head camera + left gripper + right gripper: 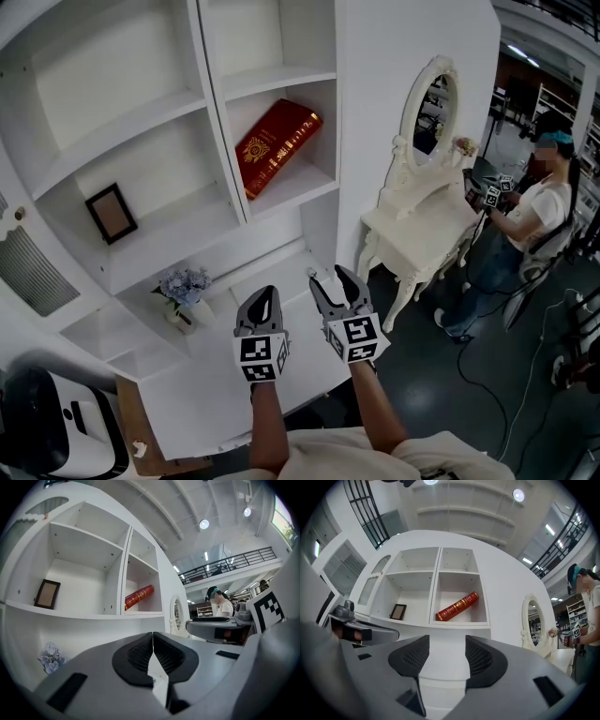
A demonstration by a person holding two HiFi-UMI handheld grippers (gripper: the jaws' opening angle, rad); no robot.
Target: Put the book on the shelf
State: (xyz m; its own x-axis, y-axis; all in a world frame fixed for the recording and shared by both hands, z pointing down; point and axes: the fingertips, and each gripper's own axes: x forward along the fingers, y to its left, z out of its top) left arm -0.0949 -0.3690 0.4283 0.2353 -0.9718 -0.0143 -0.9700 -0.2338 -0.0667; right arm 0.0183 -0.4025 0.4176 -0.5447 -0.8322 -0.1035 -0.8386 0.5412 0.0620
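The red book (277, 147) is on the shelf (298, 190)! It sits in the right-hand compartment at a tilt, low end near the divider, at twelve o'clock from both grippers. By the look of it the placing is done and this is the pull-away stage.

The right gripper (330, 281) is released, pads (410, 656) apart with only white cabinet showing between them. The left gripper (265, 298) is clenched on nothing. Both forearms reach forward side by side, grippers about level over the white counter (187, 403), well below the book.

Next, I'd say, there's nothing to grab. Just draw clear, unless that lean wants straightening.
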